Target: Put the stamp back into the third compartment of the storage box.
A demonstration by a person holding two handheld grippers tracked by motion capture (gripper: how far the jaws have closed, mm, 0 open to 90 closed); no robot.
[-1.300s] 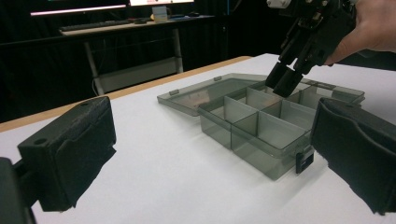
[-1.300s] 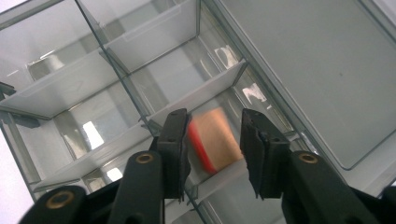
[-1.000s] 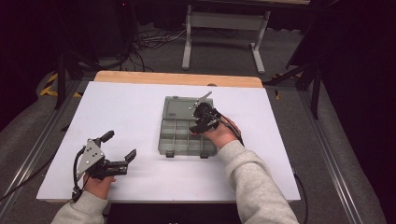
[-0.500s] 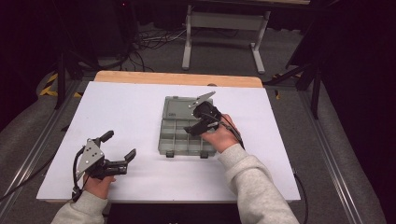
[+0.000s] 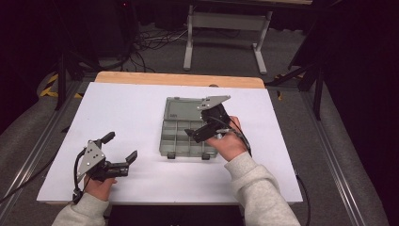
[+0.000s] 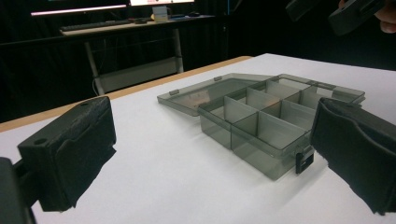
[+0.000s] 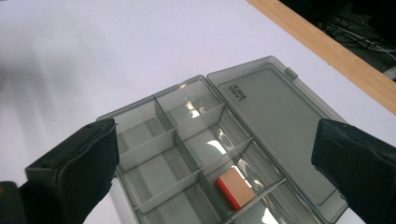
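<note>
A grey see-through compartment box (image 5: 175, 137) lies open on the white table top, its lid (image 5: 181, 110) flat on the far side. A small wooden block (image 7: 236, 186) with a red edge rests in one compartment of the box (image 7: 159, 135), apart from both pads. My right gripper (image 5: 200, 125) hovers over the box's right part; its jaws have just been opening and now stand wide with nothing between them (image 7: 210, 168). My left gripper (image 5: 121, 147) sits low at the front left, open and empty, pointing at the box (image 6: 261, 126).
The white board (image 5: 131, 108) covers the table, with a wooden strip (image 5: 179, 79) along its far edge. Bare white surface lies left of the box and in front of it. Dark floor, cables and a metal stand (image 5: 221, 28) are beyond the table.
The right gripper has lifted off the box and drawn slightly right, and its jaws have spread apart. The left gripper has stayed where it was.
</note>
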